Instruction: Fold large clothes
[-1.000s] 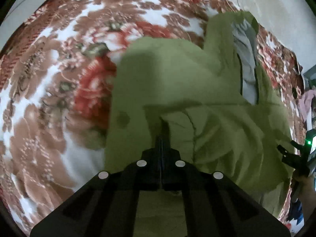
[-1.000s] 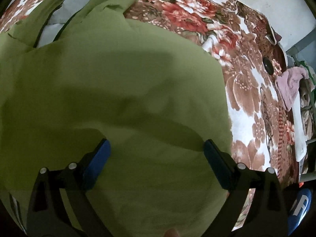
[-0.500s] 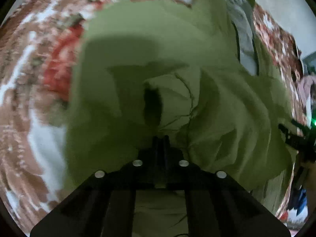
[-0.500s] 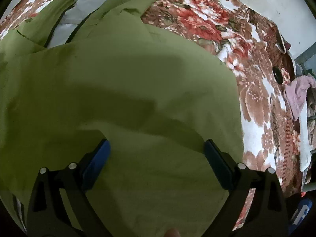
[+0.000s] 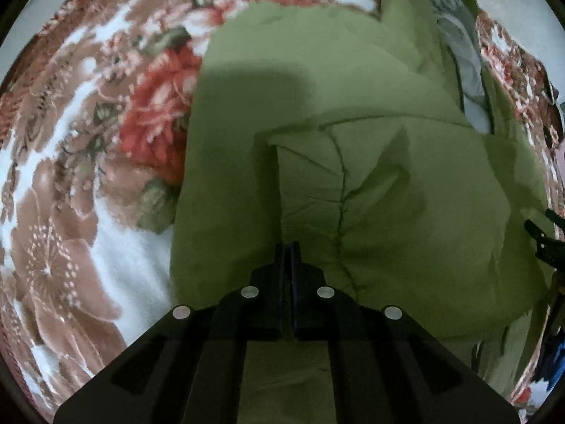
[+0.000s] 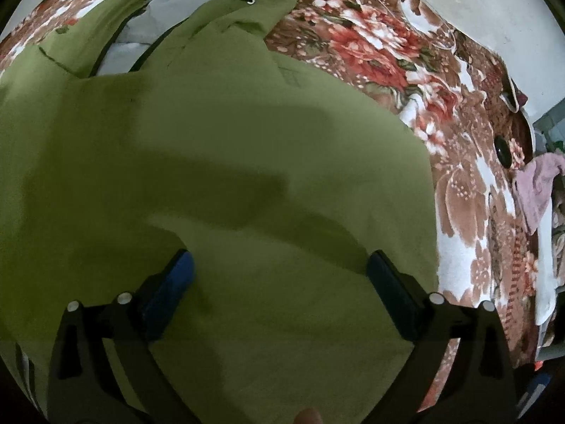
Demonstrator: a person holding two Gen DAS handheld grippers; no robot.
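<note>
Left wrist view: the left gripper (image 5: pixel 290 247) points steeply down with its jaws clenched together, and a fold of the green garment (image 5: pixel 353 134) rises directly from the tips; the cloth appears pinched between them, though the contact itself is hidden by the fingers. The garment lies spread over the floral blanket (image 5: pixel 88 176), which shows on the left side and along the far edge. A stitched seam runs down the raised fold just right of the tips. The grey lining (image 5: pixel 466 81) shows at the far right where the garment lies open. Part of a dark tool enters at the right edge; its identity cannot be determined. Right wrist view: the right gripper (image 6: pixel 280 270) is released, its blue-padded fingers (image 6: pixel 169 289) standing wide apart above the green garment (image 6: pixel 247 141), with flat cloth between them and no pad pressing on it. The floral blanket (image 6: pixel 459 176) extends to the right and far side. A pink cloth (image 6: pixel 536 187) lies at the right edge.
</note>
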